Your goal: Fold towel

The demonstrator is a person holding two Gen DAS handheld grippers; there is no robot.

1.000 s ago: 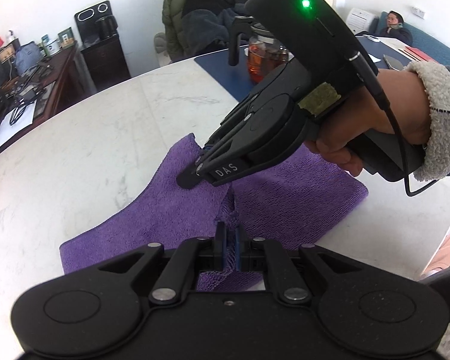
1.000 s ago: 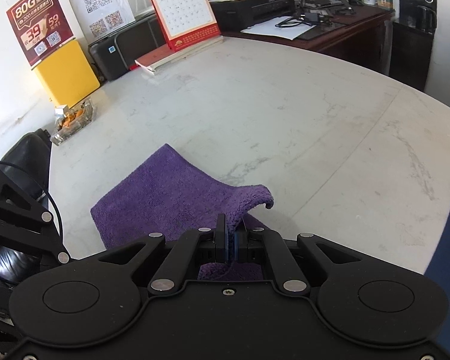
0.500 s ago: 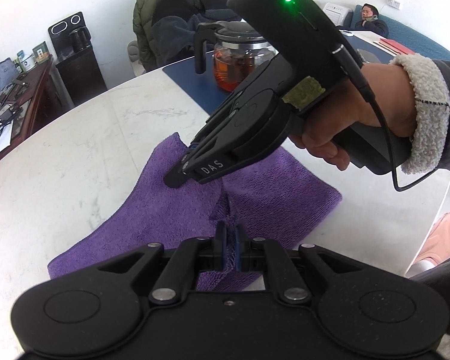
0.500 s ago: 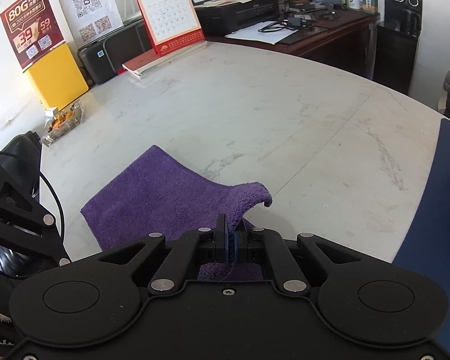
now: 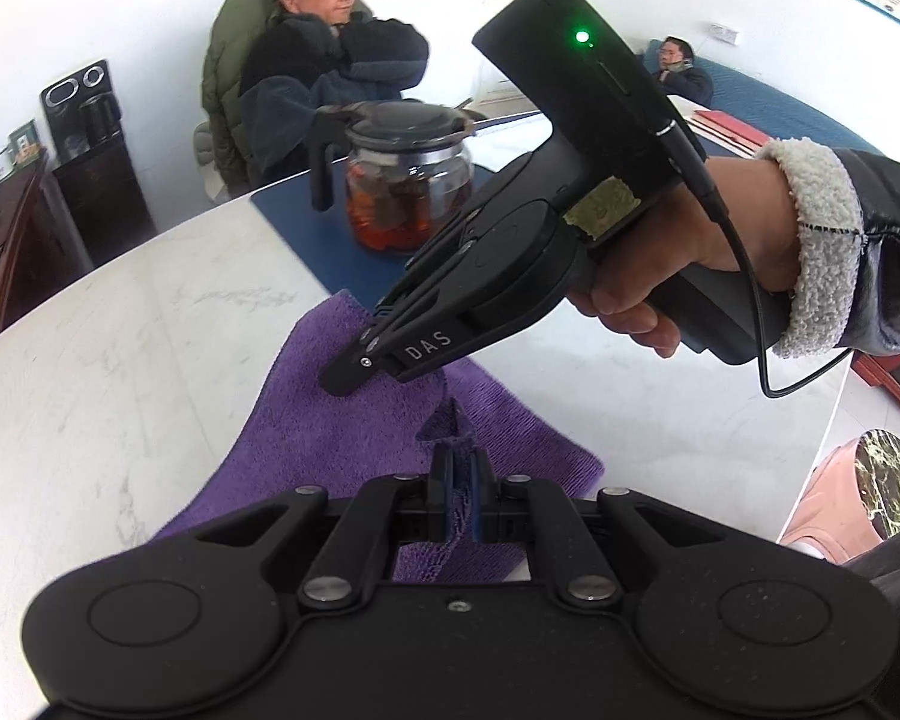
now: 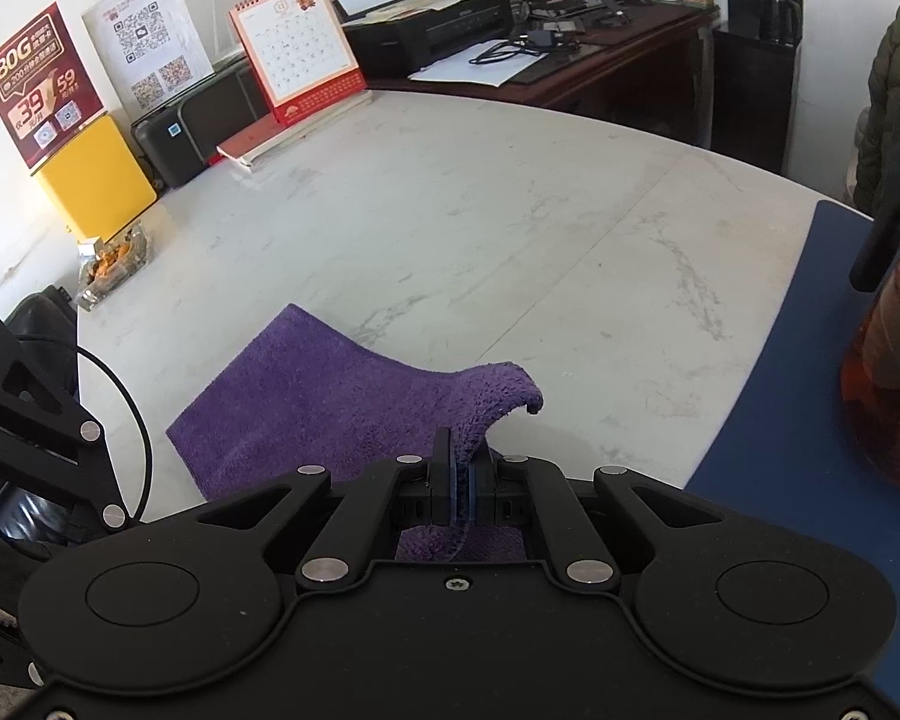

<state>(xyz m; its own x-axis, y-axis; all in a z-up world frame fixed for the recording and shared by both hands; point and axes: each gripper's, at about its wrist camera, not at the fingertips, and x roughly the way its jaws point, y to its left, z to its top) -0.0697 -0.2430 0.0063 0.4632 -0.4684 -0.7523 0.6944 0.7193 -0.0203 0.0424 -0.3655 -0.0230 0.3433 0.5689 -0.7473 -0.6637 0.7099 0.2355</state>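
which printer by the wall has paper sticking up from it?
The black printer on the dark wooden desk: white sheets stand in its rear tray. The other black printer, beside the desk calendar, shows none.

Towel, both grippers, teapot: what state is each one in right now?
Towel: partly flat on the table, near edge lifted, pinched in two spots.
Left gripper: shut on the towel.
Right gripper: shut on the towel.
Teapot: upright on the blue mat, lid on, part full of reddish tea.
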